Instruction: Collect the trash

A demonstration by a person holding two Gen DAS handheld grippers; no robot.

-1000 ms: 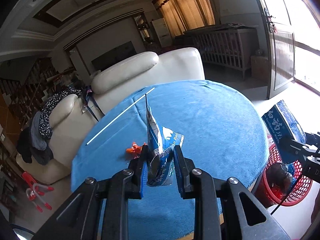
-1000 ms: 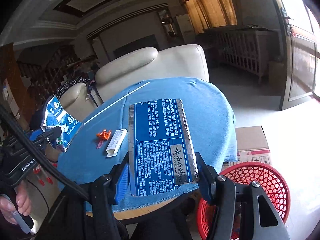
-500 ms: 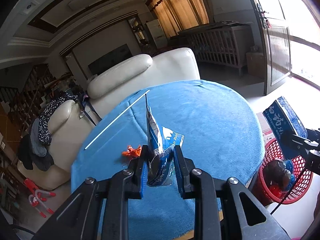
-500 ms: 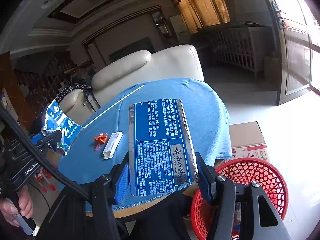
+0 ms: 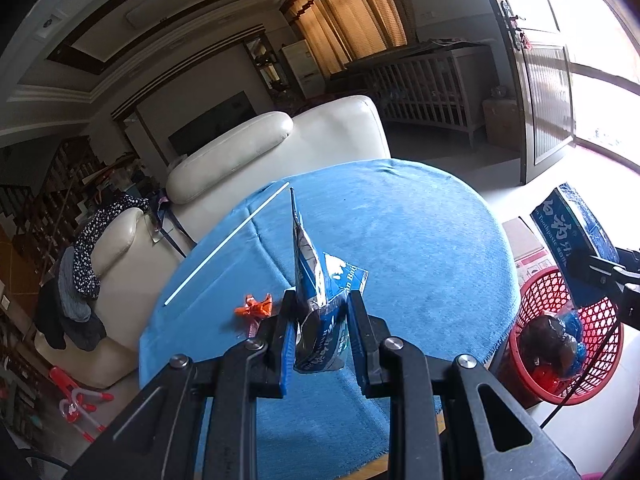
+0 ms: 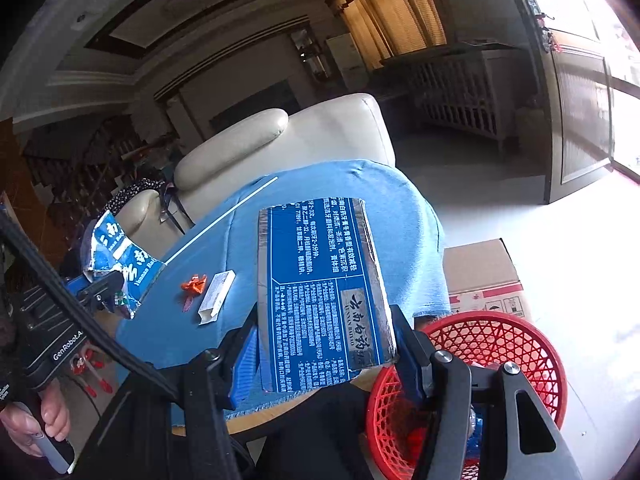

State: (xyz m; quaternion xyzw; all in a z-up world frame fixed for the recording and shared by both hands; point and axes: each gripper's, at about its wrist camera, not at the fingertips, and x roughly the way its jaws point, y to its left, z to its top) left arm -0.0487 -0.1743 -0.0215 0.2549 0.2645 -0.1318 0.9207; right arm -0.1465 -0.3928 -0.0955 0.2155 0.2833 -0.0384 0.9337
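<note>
My left gripper (image 5: pixel 318 322) is shut on a crumpled blue and white wrapper (image 5: pixel 316 300), held upright above the blue-clothed round table (image 5: pixel 400 240); the wrapper also shows in the right wrist view (image 6: pixel 118 264). My right gripper (image 6: pixel 324 344) is shut on a flat blue toothpaste box (image 6: pixel 324 284), also seen in the left wrist view (image 5: pixel 576 236), held over the table's right edge, beside a red mesh basket (image 6: pixel 520 344) on the floor. An orange wrapper scrap (image 6: pixel 194 283) and a small white box (image 6: pixel 216 298) lie on the cloth.
A long white stick (image 5: pixel 228 242) lies on the table's far left. The basket (image 5: pixel 560 320) holds dark trash. A cardboard box (image 6: pixel 480 276) sits behind it. A cream sofa (image 5: pixel 280 148) stands behind the table.
The right gripper with the toothpaste box has shifted slightly right, closer over the red basket. The left gripper still holds the wrapper in about the same place.
</note>
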